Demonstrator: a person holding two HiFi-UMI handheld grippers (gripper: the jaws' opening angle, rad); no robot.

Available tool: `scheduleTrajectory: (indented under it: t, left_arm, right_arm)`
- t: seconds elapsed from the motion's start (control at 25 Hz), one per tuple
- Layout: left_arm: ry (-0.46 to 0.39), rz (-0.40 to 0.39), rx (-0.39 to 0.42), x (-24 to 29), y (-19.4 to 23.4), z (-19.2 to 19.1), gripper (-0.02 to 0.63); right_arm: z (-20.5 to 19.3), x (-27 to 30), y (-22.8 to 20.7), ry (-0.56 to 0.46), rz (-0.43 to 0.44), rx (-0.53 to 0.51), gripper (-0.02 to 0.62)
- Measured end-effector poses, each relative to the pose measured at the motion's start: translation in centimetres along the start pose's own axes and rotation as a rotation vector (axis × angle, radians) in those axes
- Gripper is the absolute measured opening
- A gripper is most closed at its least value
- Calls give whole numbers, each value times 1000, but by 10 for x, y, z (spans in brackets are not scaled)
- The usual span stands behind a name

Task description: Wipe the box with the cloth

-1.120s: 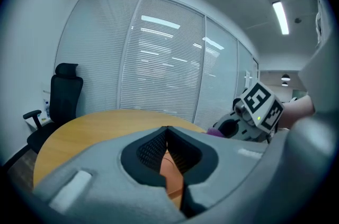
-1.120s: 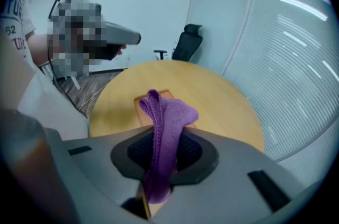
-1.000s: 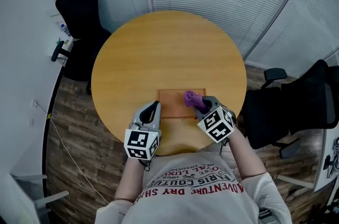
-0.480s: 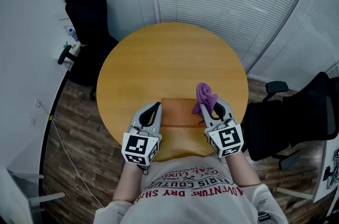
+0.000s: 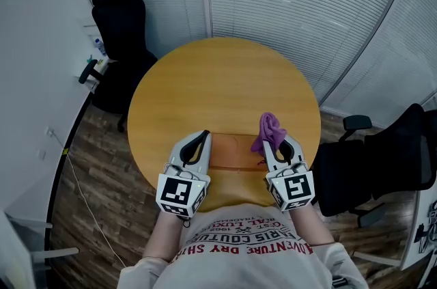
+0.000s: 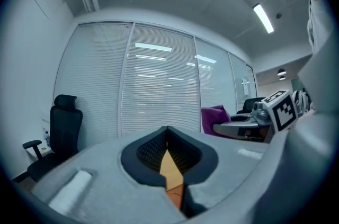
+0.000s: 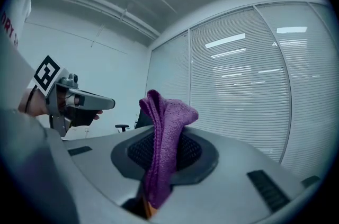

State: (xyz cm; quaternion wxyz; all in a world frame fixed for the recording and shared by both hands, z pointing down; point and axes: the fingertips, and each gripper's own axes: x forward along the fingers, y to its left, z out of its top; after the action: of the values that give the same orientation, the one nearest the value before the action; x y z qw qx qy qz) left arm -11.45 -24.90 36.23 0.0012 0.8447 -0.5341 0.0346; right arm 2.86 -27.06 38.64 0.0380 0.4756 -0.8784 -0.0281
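A flat brown box (image 5: 235,152) lies on the near part of the round wooden table (image 5: 218,83), between my two grippers. My right gripper (image 5: 271,139) is at the box's right end, shut on a purple cloth (image 5: 269,128) that sticks up from its jaws, off the box top. In the right gripper view the cloth (image 7: 162,143) hangs pinched between the jaws of that gripper (image 7: 165,139). My left gripper (image 5: 202,136) rests at the box's left end, shut with nothing in it. In the left gripper view the left gripper (image 6: 167,133) shows only table wood between its closed jaws.
A black office chair (image 5: 121,16) stands behind the table at the left and another chair (image 5: 382,161) at the right. Slatted glass walls (image 5: 293,1) close the room behind. The floor is dark wood planks.
The right gripper has lifted the cloth off the box top and swung to the box's right end. The left gripper has stayed by the left end.
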Motion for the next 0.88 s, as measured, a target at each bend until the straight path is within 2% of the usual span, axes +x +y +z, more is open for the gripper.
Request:
scheduleTrajectory:
  t: [0.88]
  left_arm:
    - [29, 1, -21, 6, 1, -9, 9]
  right_arm:
    - [-8, 6, 6, 41, 12, 8, 71]
